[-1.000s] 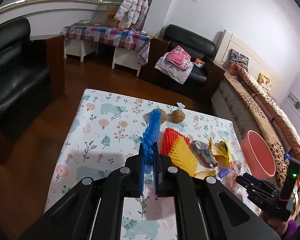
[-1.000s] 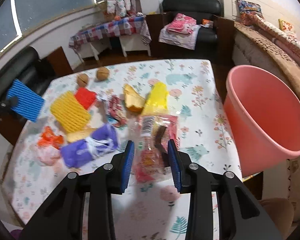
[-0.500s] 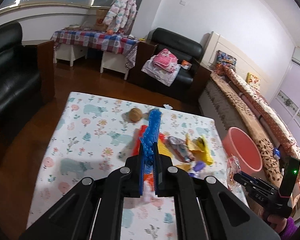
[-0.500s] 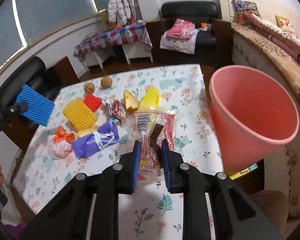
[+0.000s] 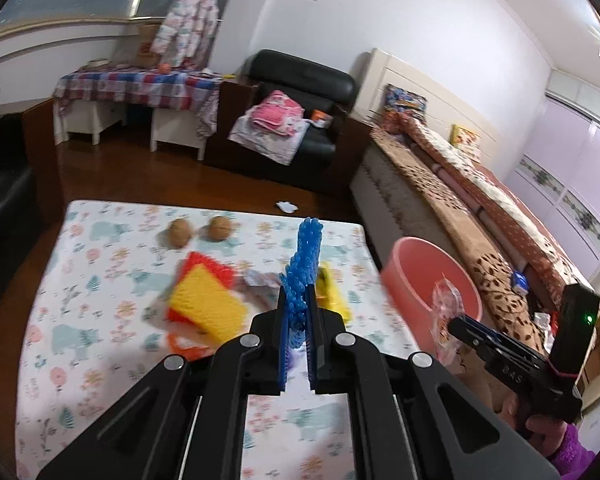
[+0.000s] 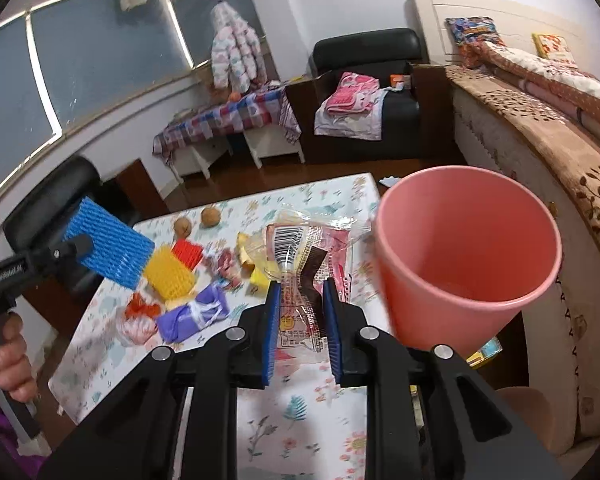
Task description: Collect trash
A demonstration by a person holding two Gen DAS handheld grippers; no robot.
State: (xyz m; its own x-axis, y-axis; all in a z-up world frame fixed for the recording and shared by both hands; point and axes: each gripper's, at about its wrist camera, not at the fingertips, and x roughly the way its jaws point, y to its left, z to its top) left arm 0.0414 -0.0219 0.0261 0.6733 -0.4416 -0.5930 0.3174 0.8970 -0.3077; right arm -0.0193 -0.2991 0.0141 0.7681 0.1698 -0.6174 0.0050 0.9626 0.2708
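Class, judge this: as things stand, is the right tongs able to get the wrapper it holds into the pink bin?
Probably yes. The right tongs grip the wrapper beside the pink bin, whose open mouth looks unobstructed.

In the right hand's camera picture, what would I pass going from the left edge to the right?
blue foam net held in the left gripper → yellow foam net → purple bundle → clear snack wrapper in the right gripper → pink bin
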